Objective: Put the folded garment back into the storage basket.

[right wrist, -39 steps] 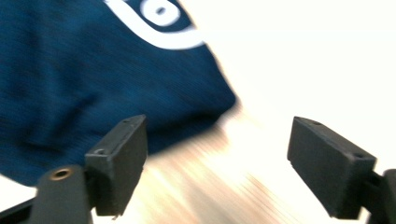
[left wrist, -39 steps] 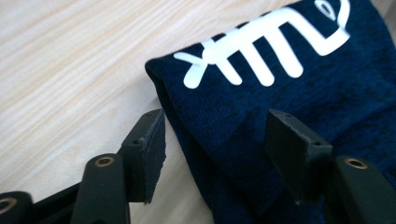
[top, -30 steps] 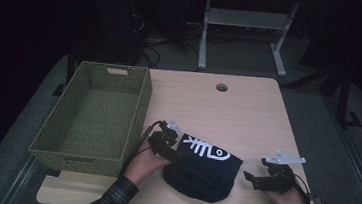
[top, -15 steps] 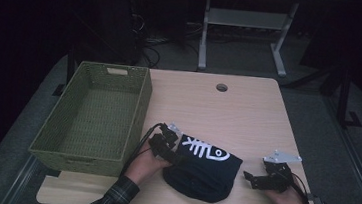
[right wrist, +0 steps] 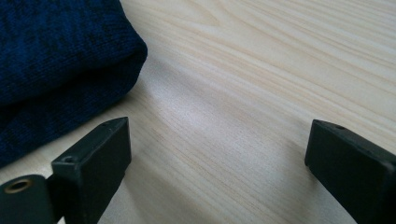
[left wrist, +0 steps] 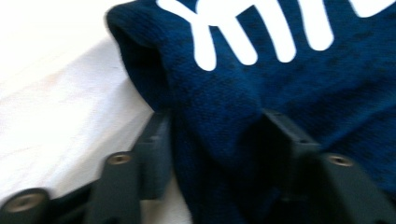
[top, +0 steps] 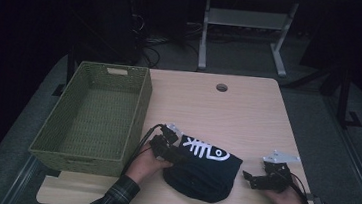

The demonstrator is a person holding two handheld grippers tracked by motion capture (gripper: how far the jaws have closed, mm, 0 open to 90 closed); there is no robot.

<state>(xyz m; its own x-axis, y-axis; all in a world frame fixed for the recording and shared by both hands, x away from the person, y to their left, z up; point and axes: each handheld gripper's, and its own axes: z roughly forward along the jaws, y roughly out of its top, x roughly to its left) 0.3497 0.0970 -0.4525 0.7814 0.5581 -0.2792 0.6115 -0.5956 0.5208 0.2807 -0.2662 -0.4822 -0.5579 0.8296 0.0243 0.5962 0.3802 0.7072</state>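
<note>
Basket [top: 92, 113] left of the folded garment [top: 202, 169] on the table [top: 248, 113]

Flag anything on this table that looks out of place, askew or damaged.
Nothing looks damaged or spilled. The folded navy garment lies slightly askew near the front edge of the table, beside the empty green basket. The left gripper has a fold of it between its jaws, which have just been closing.

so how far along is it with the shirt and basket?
Done: the shirt lies folded on the table. In hand: the left gripper has just been closing on the shirt's edge, fabric between its jaws. The right gripper stands open over bare wood beside the shirt. Left: probably lifting it into the basket, which has nothing in it.
</note>
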